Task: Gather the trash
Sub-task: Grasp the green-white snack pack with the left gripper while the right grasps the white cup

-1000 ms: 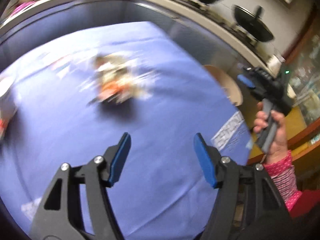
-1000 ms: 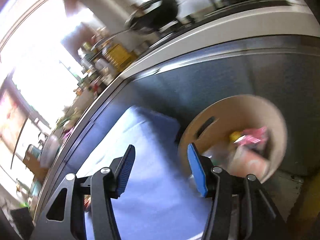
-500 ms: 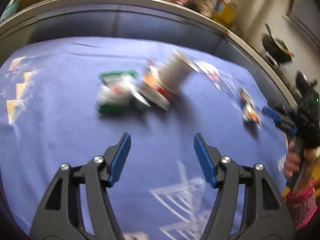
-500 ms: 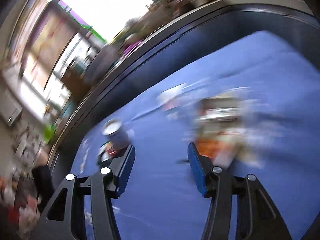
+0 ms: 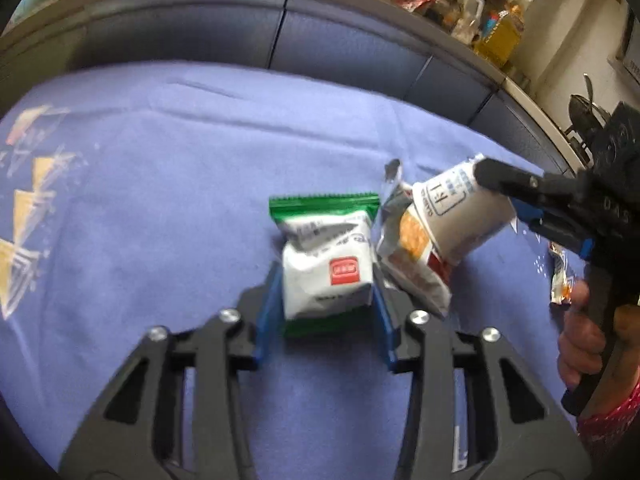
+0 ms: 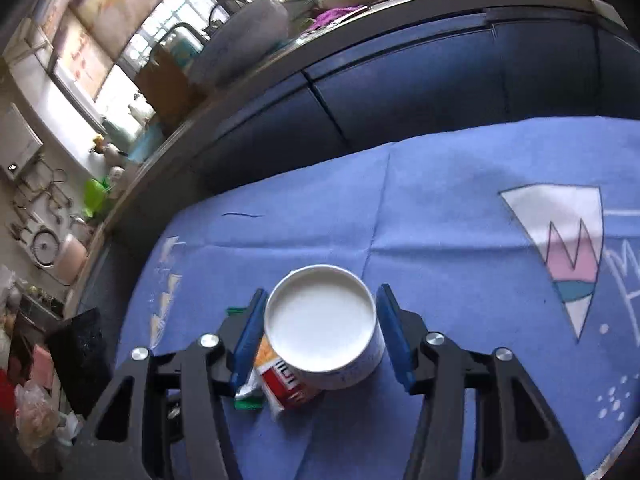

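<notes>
On the blue cloth (image 5: 160, 184) covering the desk, the left hand-held gripper (image 5: 326, 300) grasps a green-and-white snack packet (image 5: 326, 264) by its side edges. Just right of that packet, the right hand-held gripper (image 6: 320, 332) straddles a tipped white paper cup (image 6: 322, 326) resting on an orange wrapper (image 5: 416, 256); whether it is clamped, I cannot tell. Left of the packet, bare cloth runs to the desk's edge.

A lived-in home kitchen. A long counter (image 6: 400, 20) over dark blue cabinet doors (image 6: 400, 92) carries a large basin (image 6: 244, 36) and greens under a bright window (image 6: 160, 40). Bottles and packets (image 5: 472, 4) crowd the counter's far end, a wok (image 5: 584, 112) sits beyond, and utensils (image 6: 36, 216) hang on the wall.
</notes>
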The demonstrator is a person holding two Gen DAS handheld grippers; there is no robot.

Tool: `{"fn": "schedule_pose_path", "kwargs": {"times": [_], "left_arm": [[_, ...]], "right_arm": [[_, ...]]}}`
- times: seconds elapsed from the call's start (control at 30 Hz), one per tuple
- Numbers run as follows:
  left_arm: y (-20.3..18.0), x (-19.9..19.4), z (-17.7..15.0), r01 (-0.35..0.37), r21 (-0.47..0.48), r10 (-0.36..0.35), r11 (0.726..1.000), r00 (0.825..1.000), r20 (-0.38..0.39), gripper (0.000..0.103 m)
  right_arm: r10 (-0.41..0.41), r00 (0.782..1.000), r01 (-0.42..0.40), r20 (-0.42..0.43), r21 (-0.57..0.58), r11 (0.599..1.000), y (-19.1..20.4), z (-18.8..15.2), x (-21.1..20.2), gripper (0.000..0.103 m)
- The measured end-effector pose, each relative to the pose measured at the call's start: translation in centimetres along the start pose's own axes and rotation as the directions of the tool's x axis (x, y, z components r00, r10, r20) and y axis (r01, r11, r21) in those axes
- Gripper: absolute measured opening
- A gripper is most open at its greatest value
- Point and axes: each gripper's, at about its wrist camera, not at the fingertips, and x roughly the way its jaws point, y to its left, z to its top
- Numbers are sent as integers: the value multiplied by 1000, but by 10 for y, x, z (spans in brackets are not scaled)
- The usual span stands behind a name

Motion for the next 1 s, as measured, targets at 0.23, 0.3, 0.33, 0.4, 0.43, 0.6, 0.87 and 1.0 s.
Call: {"fn": "schedule_pose_path", "kwargs": {"times": [0.23,0.3,0.33,0.4,0.43,0.6,0.87,1.0], "left_arm": [[5,-47,-40,126,-32,-125,992,992,21,31],[-2,-65,-51,158,-33,-157,987,987,36,31],[-5,-72,-56,175,-29,-173,984,984,39,31],[-23,-82,-65,209,2,-209,978,977,32,31],[-31,-83,-70,214,18,-215,977,976,25,31],[-99,-73,-91,287,125,-282,950,958,-58,31],[-224,-31,-114,380,302,-319,874,919,-234,31],[-312,-20,-100,449,414,-354,792,890,-288,31]], "right_arm": [[6,996,-6,84,-1,1000,-16,-65,-91,53],[-11,992,10,123,11,1000,-24,-86,-122,53],[-24,990,20,140,28,999,-29,-98,-138,53],[-55,984,43,168,73,996,-40,-119,-163,53],[-69,982,54,177,87,995,-44,-126,-169,53],[-137,971,110,197,142,984,-68,-158,-204,53],[-186,944,129,272,214,968,-121,-189,-255,53],[-241,878,127,413,284,950,-166,-196,-317,53]]}}
